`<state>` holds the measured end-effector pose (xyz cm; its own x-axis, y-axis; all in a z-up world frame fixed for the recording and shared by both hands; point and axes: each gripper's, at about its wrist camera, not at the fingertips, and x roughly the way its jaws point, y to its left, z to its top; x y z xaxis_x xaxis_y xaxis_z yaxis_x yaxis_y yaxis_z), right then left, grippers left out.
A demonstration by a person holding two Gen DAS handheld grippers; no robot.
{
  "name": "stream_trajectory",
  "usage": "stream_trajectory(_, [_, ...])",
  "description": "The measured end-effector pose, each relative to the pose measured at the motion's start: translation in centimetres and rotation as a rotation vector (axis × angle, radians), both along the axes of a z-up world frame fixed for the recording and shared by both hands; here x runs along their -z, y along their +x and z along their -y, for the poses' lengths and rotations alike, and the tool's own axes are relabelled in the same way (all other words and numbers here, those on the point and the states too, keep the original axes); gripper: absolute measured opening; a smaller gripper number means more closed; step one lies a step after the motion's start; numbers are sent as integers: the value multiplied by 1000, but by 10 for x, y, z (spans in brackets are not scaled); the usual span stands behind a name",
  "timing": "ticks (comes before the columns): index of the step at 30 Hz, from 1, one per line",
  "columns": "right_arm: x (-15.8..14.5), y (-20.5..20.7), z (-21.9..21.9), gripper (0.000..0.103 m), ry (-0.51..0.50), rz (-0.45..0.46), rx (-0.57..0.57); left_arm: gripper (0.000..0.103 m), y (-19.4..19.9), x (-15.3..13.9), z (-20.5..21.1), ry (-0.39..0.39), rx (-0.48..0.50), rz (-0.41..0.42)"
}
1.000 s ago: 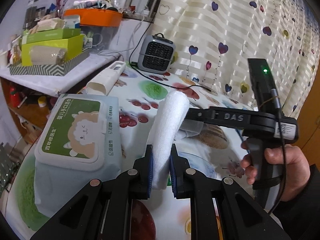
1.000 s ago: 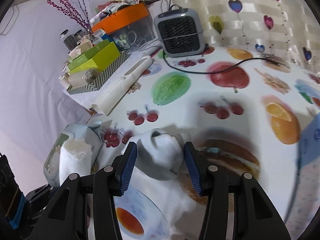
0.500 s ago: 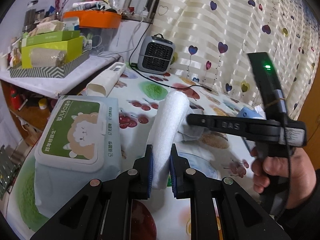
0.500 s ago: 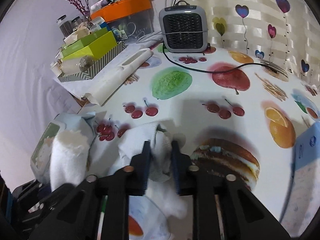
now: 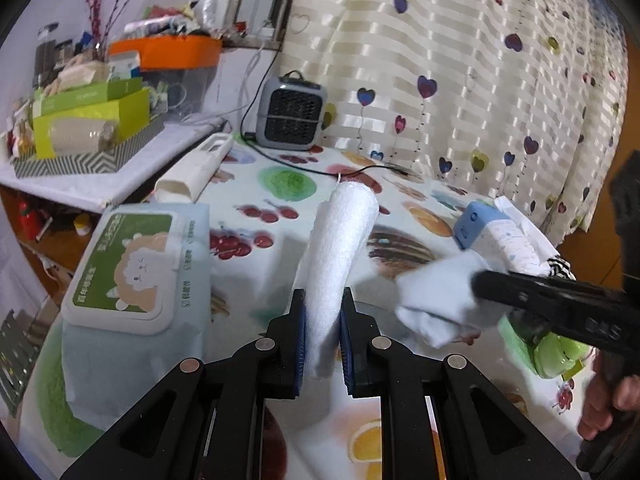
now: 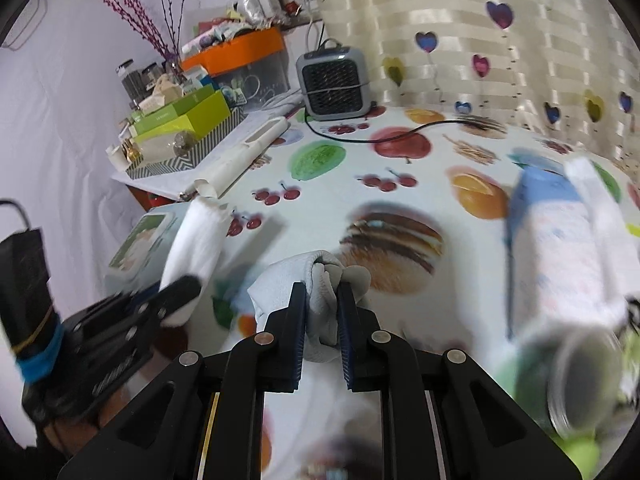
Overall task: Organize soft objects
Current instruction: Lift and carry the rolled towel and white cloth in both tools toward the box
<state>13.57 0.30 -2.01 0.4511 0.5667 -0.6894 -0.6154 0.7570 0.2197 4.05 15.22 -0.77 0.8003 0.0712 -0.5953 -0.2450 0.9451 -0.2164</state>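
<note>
My left gripper (image 5: 322,312) is shut on a rolled white towel (image 5: 340,248) that stands up between its fingers above the fruit-print table (image 5: 280,240). It shows from the side in the right wrist view (image 6: 196,248). My right gripper (image 6: 322,304) is shut on a bundled pale grey-white sock (image 6: 316,280) and holds it above the table. In the left wrist view that sock (image 5: 436,296) hangs at the right, beside the towel.
A green-lidded wet-wipe pack (image 5: 124,268) lies at the left. A blue-and-white tissue pack (image 6: 560,248) and a blurred green jar (image 6: 568,376) are at the right. A grey heater (image 5: 292,116), its cord and a white tube (image 5: 196,168) sit at the back.
My right gripper closed on the sock, lifted it off the table and carried it right. The left gripper kept holding the towel, nearly still.
</note>
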Motion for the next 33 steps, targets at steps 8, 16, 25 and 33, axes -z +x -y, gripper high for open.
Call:
stream_trajectory(8, [-23, -41, 43, 16, 38, 50, 47, 14, -16, -8, 31, -3, 29, -12])
stream_trajectory(16, [-27, -70, 71, 16, 54, 65, 63, 14, -31, -15, 53, -9, 64, 0])
stream_trajectory(25, [-37, -83, 101, 16, 103, 84, 87, 14, -35, -26, 81, 9, 118, -5])
stream_trajectory(33, [-51, -94, 117, 16, 133, 115, 114, 14, -37, -43, 100, 31, 166, 17])
